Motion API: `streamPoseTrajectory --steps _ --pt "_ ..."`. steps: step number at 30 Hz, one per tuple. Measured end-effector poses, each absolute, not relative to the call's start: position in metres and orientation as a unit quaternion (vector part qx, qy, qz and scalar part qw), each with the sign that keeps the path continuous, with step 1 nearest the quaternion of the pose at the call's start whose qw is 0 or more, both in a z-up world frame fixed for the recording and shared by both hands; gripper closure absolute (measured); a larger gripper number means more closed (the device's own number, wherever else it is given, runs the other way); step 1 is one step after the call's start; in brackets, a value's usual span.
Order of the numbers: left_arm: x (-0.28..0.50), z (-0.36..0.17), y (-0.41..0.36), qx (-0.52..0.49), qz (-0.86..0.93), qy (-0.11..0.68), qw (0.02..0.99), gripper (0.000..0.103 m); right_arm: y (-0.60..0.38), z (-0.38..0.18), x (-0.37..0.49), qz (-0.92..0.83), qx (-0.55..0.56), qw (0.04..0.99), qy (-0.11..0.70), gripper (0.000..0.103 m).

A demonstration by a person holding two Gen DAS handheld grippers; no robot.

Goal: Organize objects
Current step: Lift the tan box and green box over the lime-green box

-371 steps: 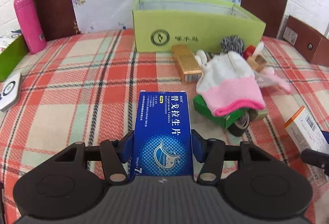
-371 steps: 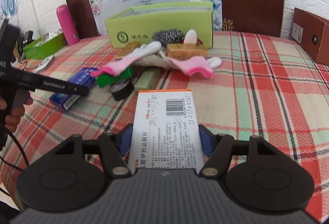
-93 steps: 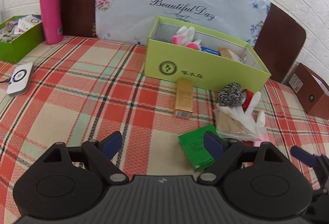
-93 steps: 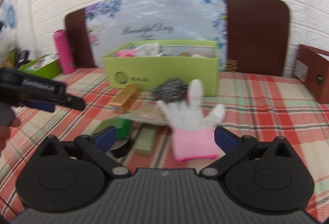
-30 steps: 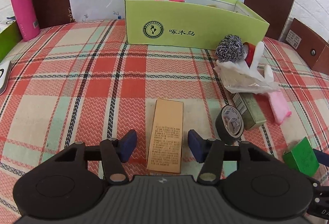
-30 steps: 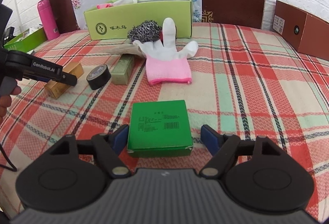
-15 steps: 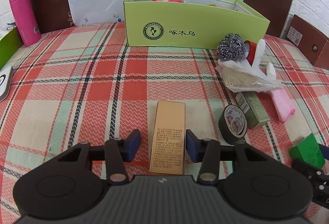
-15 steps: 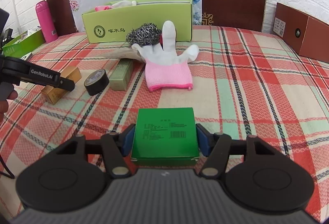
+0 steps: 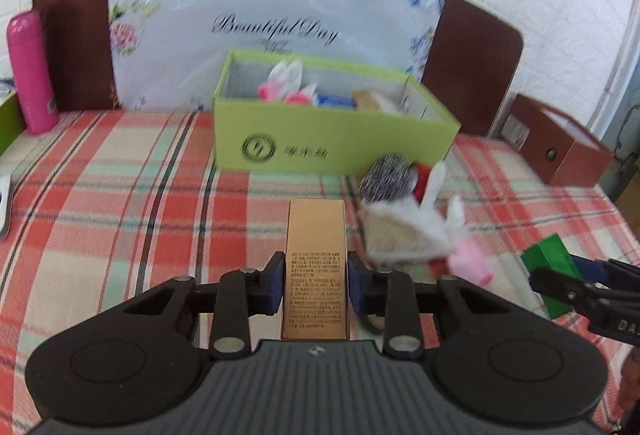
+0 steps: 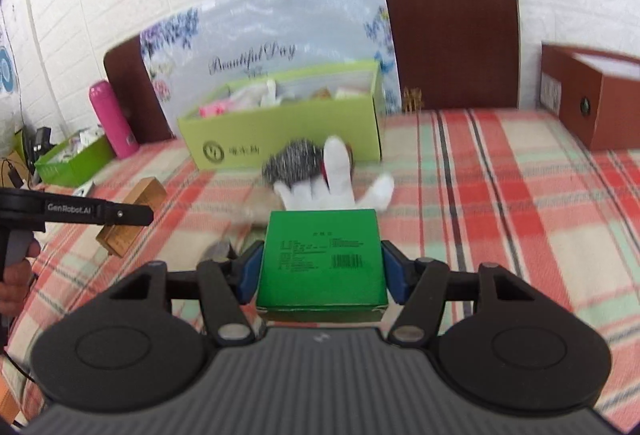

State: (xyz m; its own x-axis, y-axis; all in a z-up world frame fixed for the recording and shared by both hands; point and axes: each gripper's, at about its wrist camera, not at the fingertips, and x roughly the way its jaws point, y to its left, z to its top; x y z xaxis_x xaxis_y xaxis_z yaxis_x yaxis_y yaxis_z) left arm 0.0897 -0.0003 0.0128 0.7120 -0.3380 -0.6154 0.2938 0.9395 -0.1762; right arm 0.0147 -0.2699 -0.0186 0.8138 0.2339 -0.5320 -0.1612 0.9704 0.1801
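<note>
crisply rectangular: gold carton (image 9: pixel 316 259), green carton (image 10: pixel 322 259)

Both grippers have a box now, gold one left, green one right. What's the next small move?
Probably carry both forward to the lime-green storage box and release them inside. The left gripper, its jaws closing, has the gold box between its pads; the right gripper grips the green box. The storage box is open-topped, with gloves and cartons already inside.
</note>
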Motion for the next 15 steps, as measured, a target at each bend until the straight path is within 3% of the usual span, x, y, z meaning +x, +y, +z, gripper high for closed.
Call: streamPoseTrajectory --steps 8,15 --pt "0.131 0.056 -0.026 -0.026 -0.194 0.282 0.939 0.070 -0.260 0.023 0.068 0.107 0.028 0.971 0.210 0.043" --pt "0.193 0.064 -0.046 -0.040 -0.193 0.280 0.940 0.070 -0.255 0.035 0.140 0.102 0.017 0.979 0.179 0.043"
